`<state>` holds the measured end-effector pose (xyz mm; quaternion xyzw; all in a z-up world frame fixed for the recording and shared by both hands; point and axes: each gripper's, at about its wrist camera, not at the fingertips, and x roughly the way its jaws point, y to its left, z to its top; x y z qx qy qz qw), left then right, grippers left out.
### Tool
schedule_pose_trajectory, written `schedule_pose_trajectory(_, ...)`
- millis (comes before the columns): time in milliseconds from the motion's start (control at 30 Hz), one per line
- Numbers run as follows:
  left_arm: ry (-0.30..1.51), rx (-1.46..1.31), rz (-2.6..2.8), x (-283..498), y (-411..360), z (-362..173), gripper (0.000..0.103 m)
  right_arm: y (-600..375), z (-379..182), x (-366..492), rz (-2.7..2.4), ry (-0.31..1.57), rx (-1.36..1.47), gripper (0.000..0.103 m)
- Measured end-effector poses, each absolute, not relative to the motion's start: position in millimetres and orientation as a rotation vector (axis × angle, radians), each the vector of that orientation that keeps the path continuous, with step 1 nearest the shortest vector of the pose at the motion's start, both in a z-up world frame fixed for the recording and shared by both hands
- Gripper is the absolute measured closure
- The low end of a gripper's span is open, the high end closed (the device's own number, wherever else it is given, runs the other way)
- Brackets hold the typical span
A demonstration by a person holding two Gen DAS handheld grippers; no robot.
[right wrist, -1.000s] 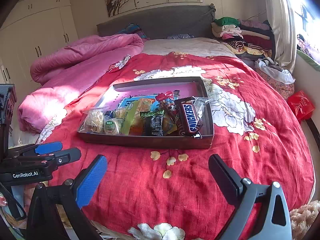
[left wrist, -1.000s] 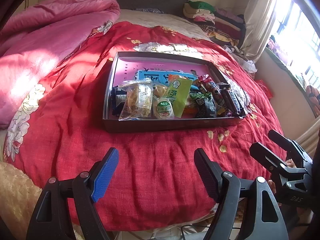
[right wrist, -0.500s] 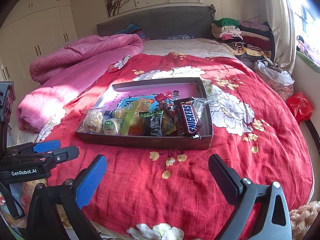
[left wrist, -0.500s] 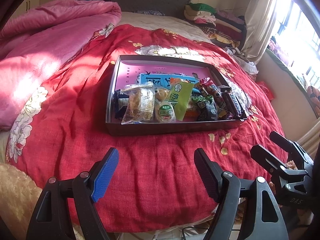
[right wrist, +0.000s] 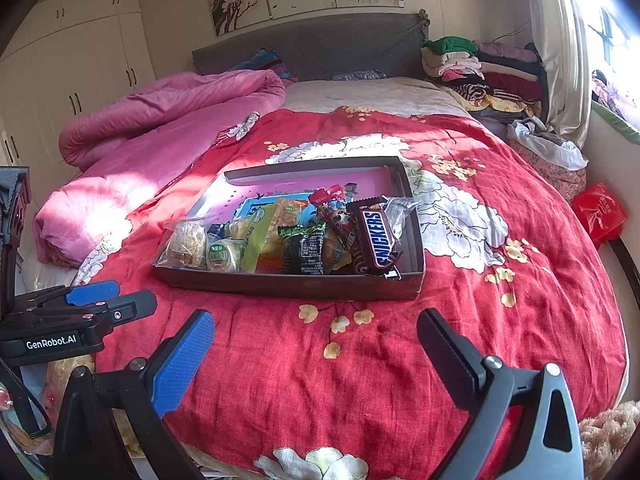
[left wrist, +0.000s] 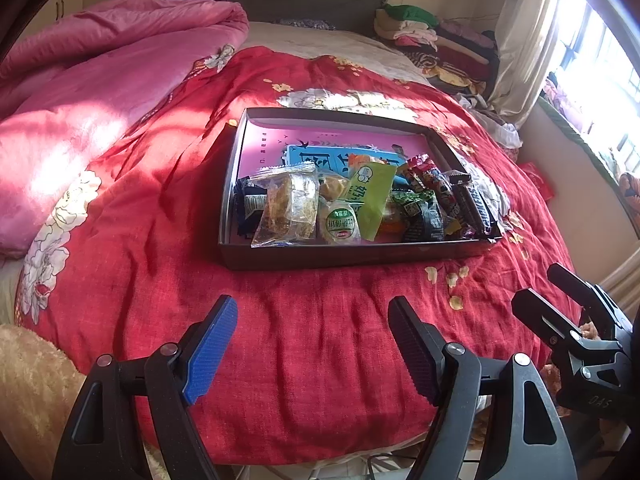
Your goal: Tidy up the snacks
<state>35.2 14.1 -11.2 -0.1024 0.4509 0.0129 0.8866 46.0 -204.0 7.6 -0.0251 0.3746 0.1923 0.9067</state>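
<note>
While a red flowered bedspread (right wrist: 460, 340) is spread over the bed, a pink quilt (right wrist: 160, 140) is bunched at its left side. A shallow dark box (left wrist: 352, 254) is set on the bedspread, and the snacks (right wrist: 280, 240) are piled along its near wall; a Snickers bar (right wrist: 376, 240) is seen at the right end. The left gripper (left wrist: 312, 344) and the right gripper (right wrist: 316, 344) are held above the bedspread near the box, both wide open, and nothing is gripped.

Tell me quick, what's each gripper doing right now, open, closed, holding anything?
Left gripper: open, empty, above the red quilt short of the snack box.
Right gripper: open, empty, also short of the box.
</note>
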Motion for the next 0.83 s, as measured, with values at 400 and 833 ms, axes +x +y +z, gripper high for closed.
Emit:
schedule_pose_trajectory(400,0.945,-0.2,0.038,37.0,12.4,-12.3,0.024,-206.0,7.1,47.4,0.389,0.78,-0.05,0.001)
schedule_pose_trajectory(833,0.96,-0.307,0.21,58.5,63.8,-30.6,0.024,-246.8,4.3,82.8,0.242,0.774,-0.009,0.001)
